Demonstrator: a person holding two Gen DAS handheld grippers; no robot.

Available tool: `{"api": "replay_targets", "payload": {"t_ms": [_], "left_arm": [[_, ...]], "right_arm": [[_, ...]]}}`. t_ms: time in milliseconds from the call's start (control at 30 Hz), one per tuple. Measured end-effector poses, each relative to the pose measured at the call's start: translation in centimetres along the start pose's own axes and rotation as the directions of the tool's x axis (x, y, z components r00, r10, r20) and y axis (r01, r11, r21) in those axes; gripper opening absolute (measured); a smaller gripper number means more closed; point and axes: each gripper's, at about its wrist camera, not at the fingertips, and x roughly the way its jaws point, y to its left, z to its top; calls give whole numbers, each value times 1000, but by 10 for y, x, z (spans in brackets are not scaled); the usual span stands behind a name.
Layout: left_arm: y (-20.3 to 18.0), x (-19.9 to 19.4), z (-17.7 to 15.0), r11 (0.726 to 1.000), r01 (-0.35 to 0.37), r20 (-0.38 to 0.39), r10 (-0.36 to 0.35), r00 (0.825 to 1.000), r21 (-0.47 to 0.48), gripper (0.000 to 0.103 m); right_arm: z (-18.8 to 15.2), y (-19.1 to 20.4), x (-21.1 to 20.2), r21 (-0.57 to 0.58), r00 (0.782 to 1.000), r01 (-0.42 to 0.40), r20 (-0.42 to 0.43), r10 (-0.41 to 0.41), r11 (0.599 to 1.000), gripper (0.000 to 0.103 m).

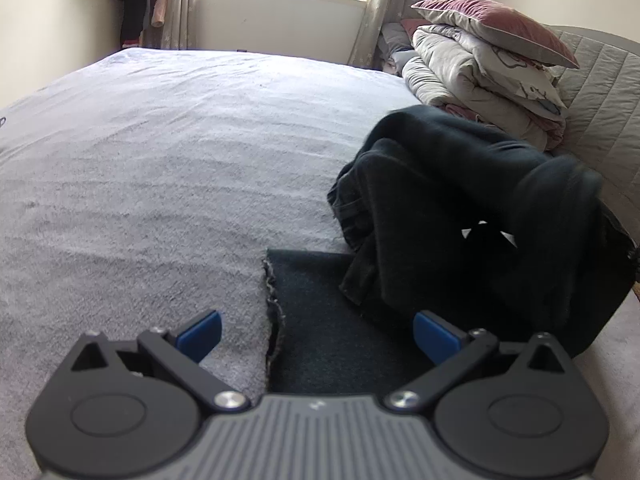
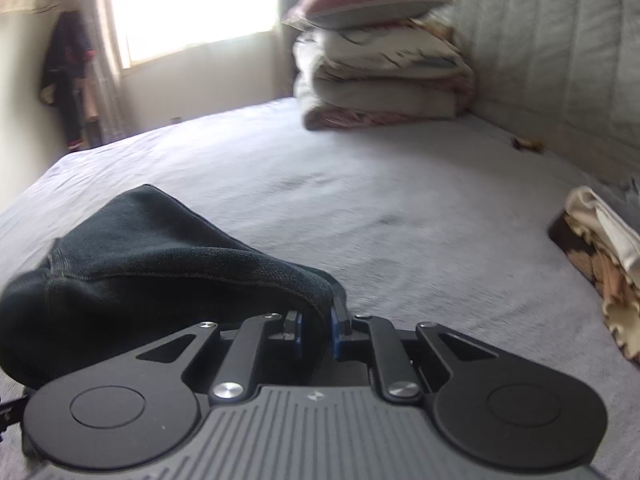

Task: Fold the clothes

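A dark denim garment lies on the grey bed, bunched up and partly lifted on the right of the left wrist view. Its frayed hem lies flat between the fingers of my left gripper, which stands wide open just above it. In the right wrist view my right gripper is shut on a fold of the same dark garment, and the cloth hangs off to the left of its blue pads. The right gripper itself is hidden behind the raised cloth in the left wrist view.
A stack of folded quilts topped by a pink pillow stands at the head of the bed against a padded headboard. A beige and floral pile of cloth lies at the right. The bedsheet stretches toward the window.
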Motion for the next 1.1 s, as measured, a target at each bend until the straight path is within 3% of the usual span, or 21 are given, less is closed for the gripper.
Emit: {"api": "replay_targets", "payload": {"t_ms": [67, 233, 300, 333, 400, 433, 533, 733, 833, 1000, 1100], "left_arm": [[2, 5, 0, 1000, 8, -12, -8, 1000, -13, 100], [6, 19, -3, 998, 30, -73, -34, 997, -62, 77], [7, 23, -5, 997, 23, -92, -30, 995, -76, 54], [7, 24, -6, 997, 14, -99, -22, 995, -79, 48], [8, 23, -6, 997, -4, -97, -3, 995, -79, 10], [9, 21, -7, 997, -11, -96, 3, 995, -82, 4], [14, 7, -3, 991, 53, -88, -64, 994, -125, 4], [2, -22, -12, 977, 180, -105, -192, 976, -113, 3], [-3, -32, -22, 954, 266, -122, -283, 951, -141, 3], [-29, -48, -30, 922, 379, -112, -387, 915, -86, 2], [-39, -50, -33, 897, 433, -127, -441, 889, -86, 2]], "right_arm": [[-3, -6, 7, 11, 999, 41, -21, -41, 999, 13], [-11, -15, 27, 14, 987, 123, -103, -121, 992, 13], [-14, -16, 27, 19, 987, 119, -114, -116, 993, 14], [-14, -17, 26, 25, 987, 114, -116, -110, 993, 14], [-14, -18, 19, 48, 990, 90, -112, -84, 995, 19], [-14, -18, 14, 60, 991, 73, -114, -66, 996, 25], [-20, -20, 0, 95, 992, 13, -129, 0, 995, 40], [-33, -17, -17, 161, 973, -113, -183, 142, 981, 43], [-37, -4, -25, 148, 961, -168, -195, 195, 975, 45], [-46, 27, -29, 64, 940, -248, -226, 256, 967, 46], [-49, 35, -29, 107, 901, -327, -264, 344, 939, 46]]}}
